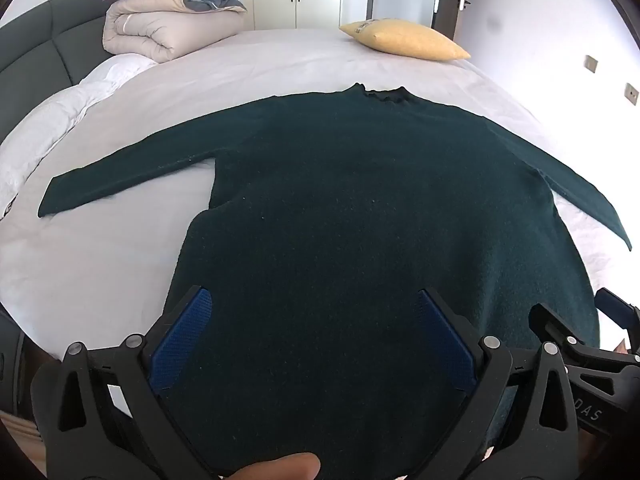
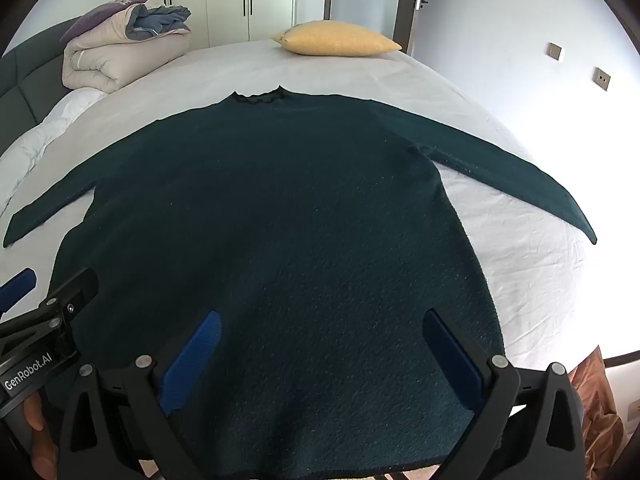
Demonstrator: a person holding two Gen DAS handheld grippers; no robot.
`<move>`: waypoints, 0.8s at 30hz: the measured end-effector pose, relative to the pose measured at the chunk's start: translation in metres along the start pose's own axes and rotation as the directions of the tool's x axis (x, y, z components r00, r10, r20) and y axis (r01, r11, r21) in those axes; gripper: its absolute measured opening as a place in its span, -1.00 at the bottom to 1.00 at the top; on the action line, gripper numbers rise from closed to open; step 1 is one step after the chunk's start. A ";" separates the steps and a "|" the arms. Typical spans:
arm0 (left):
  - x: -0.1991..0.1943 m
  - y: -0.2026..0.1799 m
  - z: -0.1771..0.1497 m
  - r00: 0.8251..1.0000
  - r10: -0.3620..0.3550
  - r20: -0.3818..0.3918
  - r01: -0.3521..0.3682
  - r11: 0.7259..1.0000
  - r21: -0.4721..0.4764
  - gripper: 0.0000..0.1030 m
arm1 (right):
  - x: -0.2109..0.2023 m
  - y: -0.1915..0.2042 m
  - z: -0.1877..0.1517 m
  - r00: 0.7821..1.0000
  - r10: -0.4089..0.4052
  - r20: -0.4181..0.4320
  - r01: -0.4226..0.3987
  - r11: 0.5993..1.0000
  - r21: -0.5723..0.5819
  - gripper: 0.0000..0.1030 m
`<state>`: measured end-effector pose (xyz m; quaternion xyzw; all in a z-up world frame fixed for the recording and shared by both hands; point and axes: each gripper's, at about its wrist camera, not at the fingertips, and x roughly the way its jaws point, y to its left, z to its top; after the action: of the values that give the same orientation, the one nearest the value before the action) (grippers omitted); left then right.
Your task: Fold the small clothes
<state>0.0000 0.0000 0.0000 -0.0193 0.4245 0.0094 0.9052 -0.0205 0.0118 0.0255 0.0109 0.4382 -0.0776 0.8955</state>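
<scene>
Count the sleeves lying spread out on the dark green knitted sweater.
2. One sleeve stretches toward the padded headboard side, the other sleeve toward the wall side, both flat on the white bedsheet.

My bed [image 1: 280,60] carries a dark green sweater [image 1: 360,200], spread flat. A rolled duvet [image 1: 160,32] lies at eleven o'clock, a yellow pillow [image 1: 404,40] at one.

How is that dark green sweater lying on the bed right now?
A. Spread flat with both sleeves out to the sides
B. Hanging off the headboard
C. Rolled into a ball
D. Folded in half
A: the sweater lies flat on the bed, one sleeve stretched out each way.
</scene>
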 end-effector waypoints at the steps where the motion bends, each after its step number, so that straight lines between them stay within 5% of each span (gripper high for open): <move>1: 0.000 0.000 0.000 1.000 0.002 -0.003 -0.002 1.000 0.001 1.00 | 0.000 0.000 0.000 1.000 0.001 0.000 -0.001 1.000 0.001 1.00; 24: 0.001 -0.001 0.001 1.000 -0.001 -0.005 0.001 1.000 -0.001 1.00 | 0.003 0.000 -0.003 1.000 -0.001 -0.004 0.001 1.000 0.000 1.00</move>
<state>0.0015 -0.0009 -0.0007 -0.0201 0.4267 0.0089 0.9041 -0.0205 0.0119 0.0211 0.0110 0.4400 -0.0778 0.8946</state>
